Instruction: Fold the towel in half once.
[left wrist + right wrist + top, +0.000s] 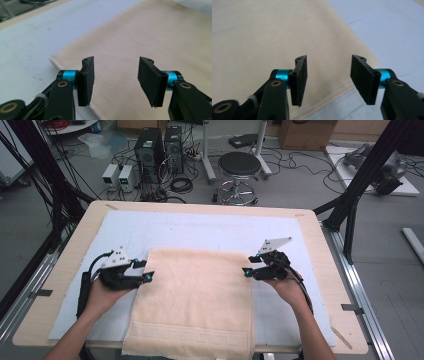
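Wooden table (40, 285) with a white sheet (210, 230) on it sits in a busy room. On the sheet lies a soft cream towel (195, 300), and its near end hangs over the table's front edge. One gripper is at each side edge of the towel: the left gripper (148, 271) and the right gripper (246, 265), both with jaws wide apart and holding nothing. Farther back, a black stool (239, 167) and computer boxes (159, 151) stand on the floor.

Plain cream terry-cloth towel (192, 302), no pattern, seen at lower centre of the high view. Pale blue-white flat table mat (200, 227) beneath it, light wooden tabletop (65, 270) around. Black two-jaw left gripper (115, 80) and black two-jaw right gripper (328, 80), cyan collars noted behind the pads.
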